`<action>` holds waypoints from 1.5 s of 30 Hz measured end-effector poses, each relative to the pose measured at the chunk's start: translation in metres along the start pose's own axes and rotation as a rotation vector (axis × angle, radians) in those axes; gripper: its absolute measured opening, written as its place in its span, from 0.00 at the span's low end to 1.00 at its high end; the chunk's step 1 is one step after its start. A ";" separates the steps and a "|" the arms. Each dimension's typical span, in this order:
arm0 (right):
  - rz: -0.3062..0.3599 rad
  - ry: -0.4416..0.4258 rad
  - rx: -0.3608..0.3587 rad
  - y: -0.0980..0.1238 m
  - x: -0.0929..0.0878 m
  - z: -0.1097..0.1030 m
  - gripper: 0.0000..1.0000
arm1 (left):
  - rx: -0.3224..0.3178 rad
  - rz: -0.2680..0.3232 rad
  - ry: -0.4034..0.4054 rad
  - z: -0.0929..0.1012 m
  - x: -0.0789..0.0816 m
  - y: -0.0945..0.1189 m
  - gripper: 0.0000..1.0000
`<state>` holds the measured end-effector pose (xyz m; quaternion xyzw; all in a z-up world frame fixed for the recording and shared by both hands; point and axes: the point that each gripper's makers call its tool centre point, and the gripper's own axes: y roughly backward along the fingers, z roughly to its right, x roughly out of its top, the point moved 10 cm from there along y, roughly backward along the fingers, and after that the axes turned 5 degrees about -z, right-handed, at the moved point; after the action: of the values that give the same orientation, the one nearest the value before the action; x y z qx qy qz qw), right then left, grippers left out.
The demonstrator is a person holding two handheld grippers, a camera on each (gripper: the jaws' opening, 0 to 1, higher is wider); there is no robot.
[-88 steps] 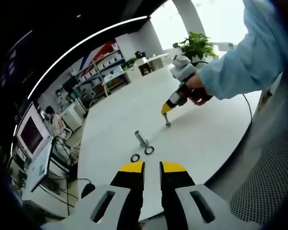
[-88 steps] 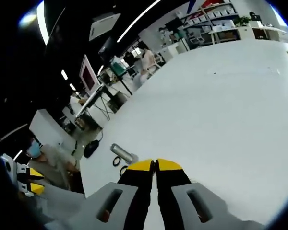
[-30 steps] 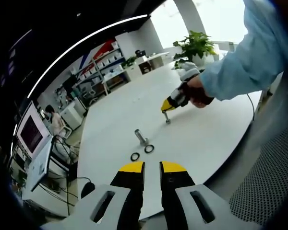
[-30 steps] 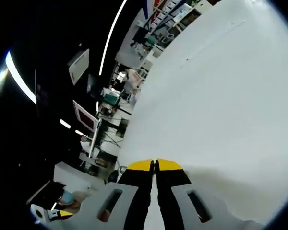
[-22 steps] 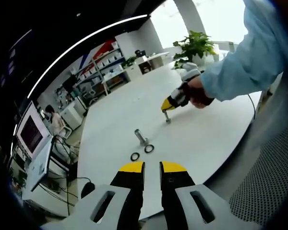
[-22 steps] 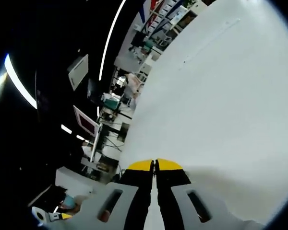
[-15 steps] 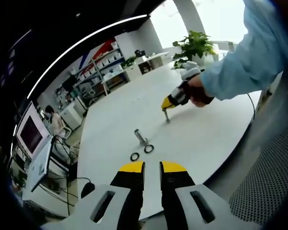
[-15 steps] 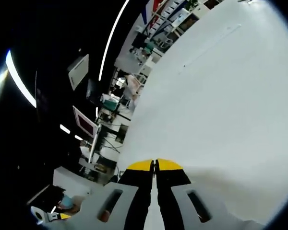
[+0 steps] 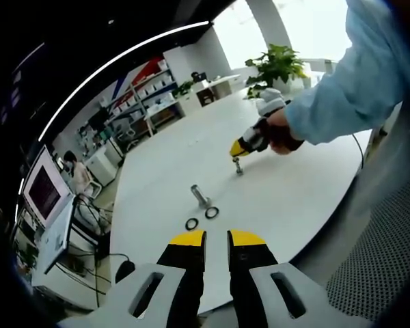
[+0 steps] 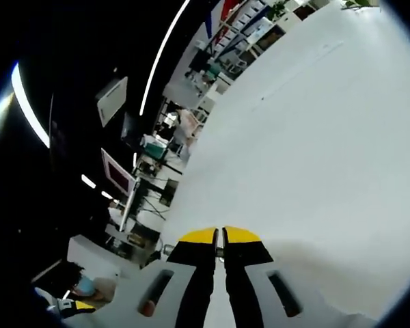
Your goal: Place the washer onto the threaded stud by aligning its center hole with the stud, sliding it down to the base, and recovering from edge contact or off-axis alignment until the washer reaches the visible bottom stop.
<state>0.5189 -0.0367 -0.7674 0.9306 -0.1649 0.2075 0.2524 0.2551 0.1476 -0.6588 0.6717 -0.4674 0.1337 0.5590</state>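
A short metal stud point(image 9: 201, 197) stands on the white table point(image 9: 294, 198), with two dark washers point(image 9: 192, 223) point(image 9: 212, 212) lying beside it. My left gripper point(image 9: 216, 239) hovers near the table's front edge, well short of them, slightly open and empty. Farther back, a hand holds my right gripper point(image 9: 238, 152), which points down at a small upright metal pin point(image 9: 238, 167). In the right gripper view, the right gripper point(image 10: 219, 240) is nearly closed, with a thin grey metal piece point(image 10: 220, 253) between its tips that looks like a washer.
A light-blue sleeve point(image 9: 342, 89) reaches in from the right. A dark cable point(image 9: 356, 158) runs near the table's right edge. A plant point(image 9: 277, 65) stands at the far end. Desks with a monitor point(image 9: 44, 191) sit left of the table, below its edge.
The right gripper view has tilted a little over the table, and a sliver of grey metal now shows between its tips. The left gripper, stud and two washers have not moved.
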 end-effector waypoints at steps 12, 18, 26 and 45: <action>0.046 0.023 -0.009 0.013 0.012 0.002 0.06 | -0.001 -0.001 0.000 0.000 0.000 -0.001 0.10; 0.084 0.041 0.002 0.030 0.022 -0.010 0.06 | -0.008 -0.006 -0.009 0.002 0.000 -0.001 0.10; 0.153 0.202 0.005 0.080 0.031 -0.041 0.07 | -0.030 0.002 -0.041 0.009 0.000 0.001 0.10; 0.151 0.513 -0.191 0.233 -0.028 -0.092 0.15 | -0.245 -0.006 -0.307 0.042 0.000 0.000 0.10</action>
<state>0.3711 -0.1721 -0.6145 0.8048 -0.1833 0.4378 0.3564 0.2403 0.1108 -0.6728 0.6124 -0.5580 -0.0300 0.5593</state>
